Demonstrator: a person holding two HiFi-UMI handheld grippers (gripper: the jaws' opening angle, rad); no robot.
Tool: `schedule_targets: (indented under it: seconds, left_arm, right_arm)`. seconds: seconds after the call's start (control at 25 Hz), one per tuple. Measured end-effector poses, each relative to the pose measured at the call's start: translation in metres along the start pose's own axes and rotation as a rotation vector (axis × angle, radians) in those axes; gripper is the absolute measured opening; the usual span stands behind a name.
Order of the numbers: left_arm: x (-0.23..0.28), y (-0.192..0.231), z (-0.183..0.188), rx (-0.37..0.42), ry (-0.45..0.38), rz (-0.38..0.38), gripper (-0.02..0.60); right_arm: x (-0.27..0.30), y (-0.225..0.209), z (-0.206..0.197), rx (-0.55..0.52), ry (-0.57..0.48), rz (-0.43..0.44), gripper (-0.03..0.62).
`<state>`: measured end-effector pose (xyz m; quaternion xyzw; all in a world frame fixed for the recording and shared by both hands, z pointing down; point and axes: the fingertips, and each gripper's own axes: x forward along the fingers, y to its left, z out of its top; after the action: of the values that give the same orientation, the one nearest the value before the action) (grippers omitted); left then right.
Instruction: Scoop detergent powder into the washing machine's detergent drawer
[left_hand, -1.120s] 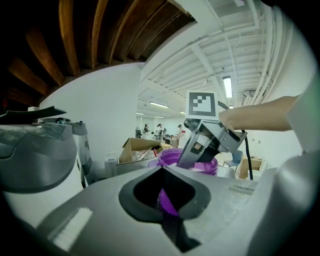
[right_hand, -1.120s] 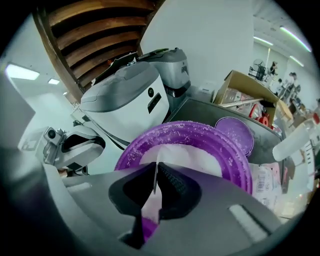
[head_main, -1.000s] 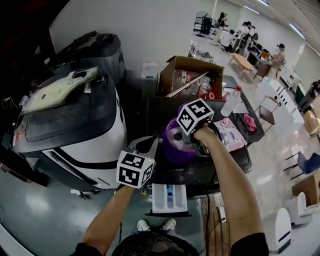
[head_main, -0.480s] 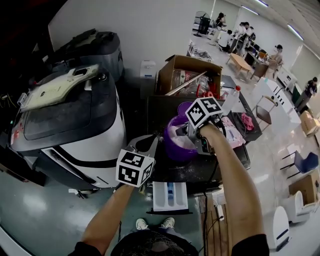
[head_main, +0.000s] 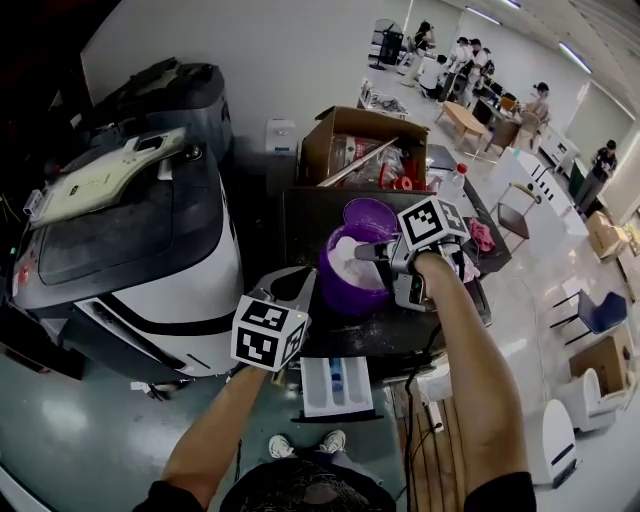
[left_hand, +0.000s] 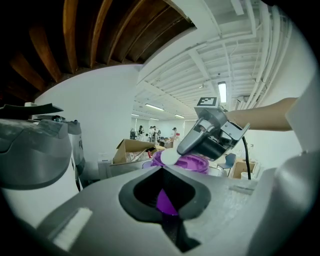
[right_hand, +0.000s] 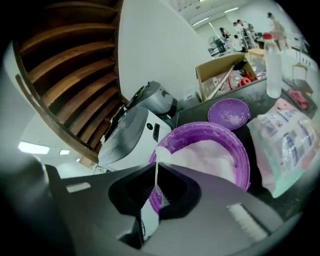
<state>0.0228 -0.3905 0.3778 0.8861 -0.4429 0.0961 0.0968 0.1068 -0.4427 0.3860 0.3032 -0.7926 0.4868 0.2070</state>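
**Spoon arrives over the powder tub**

Head view: the right gripper (head_main: 368, 254) has swung right and farther out, and now sits over the purple tub (head_main: 335, 297) of powder (head_main: 350, 262) on the bench (head_main: 305, 215), so scooping looks about to start. The drawer (head_main: 335, 385) lies at the near edge, well apart from the tub. The left gripper (head_main: 290, 292) hovers between them, possibly in the way.

Left gripper view: its jaws are together and empty.

Right gripper view: its jaws pinch the spoon (right_hand: 160, 150) at the tub's rim. A lid (right_hand: 228, 114), a bag (right_hand: 285, 145) and a bottle (right_hand: 272, 65) crowd the far right.

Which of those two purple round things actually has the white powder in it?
The deep purple tub in front, heaped with white powder; the flat purple lid behind it carries only specks.
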Motion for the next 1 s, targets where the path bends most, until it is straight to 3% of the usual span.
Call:
schedule_targets:
  seconds: [0.32, 0.6, 1.0]
  left_arm:
    - [0.002, -0.009, -0.001, 0.004, 0.000, -0.031, 0.001]
    - [0.000, -0.021, -0.001, 0.012, 0.001, -0.069, 0.001]
    - [-0.004, -0.037, -0.009, 0.016, 0.011, -0.118, 0.001]
  right_arm:
    - [-0.020, 0.007, -0.003, 0.104, -0.199, 0.139, 0.040]
    - [-0.037, 0.013, -0.010, 0.188, -0.340, 0.178, 0.038]
    - [-0.050, 0.029, -0.030, 0.301, -0.526, 0.312, 0.038]
